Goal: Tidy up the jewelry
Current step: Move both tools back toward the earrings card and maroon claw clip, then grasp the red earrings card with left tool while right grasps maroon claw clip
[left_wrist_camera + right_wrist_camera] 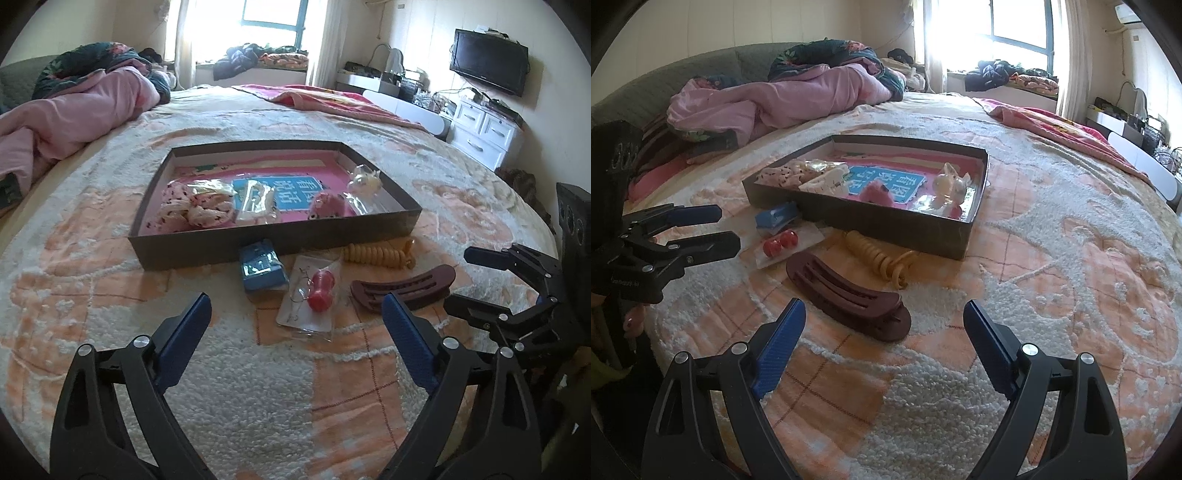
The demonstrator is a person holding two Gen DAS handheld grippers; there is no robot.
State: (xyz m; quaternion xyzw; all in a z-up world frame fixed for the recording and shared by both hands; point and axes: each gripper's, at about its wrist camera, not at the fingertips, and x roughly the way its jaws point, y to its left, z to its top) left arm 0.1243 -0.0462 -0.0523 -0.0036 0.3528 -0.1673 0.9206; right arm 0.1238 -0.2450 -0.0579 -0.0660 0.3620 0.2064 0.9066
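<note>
A shallow dark box (258,246) (886,226) lies on the bed and holds several bagged hair pieces. In front of it lie a blue packet (260,267) (775,218), a clear bag with red beads (314,295) (781,242), a yellow coil hair tie (376,254) (879,260) and a maroon hair clip (406,286) (849,295). My left gripper (295,317) (727,229) is open and empty, just short of the bead bag. My right gripper (884,325) (458,278) is open and empty, just short of the maroon clip.
A cream and orange blanket (258,369) covers the bed. A pink quilt (62,118) (783,99) is bunched at the back left. White drawers (484,129) and a wall TV (489,61) stand at the right.
</note>
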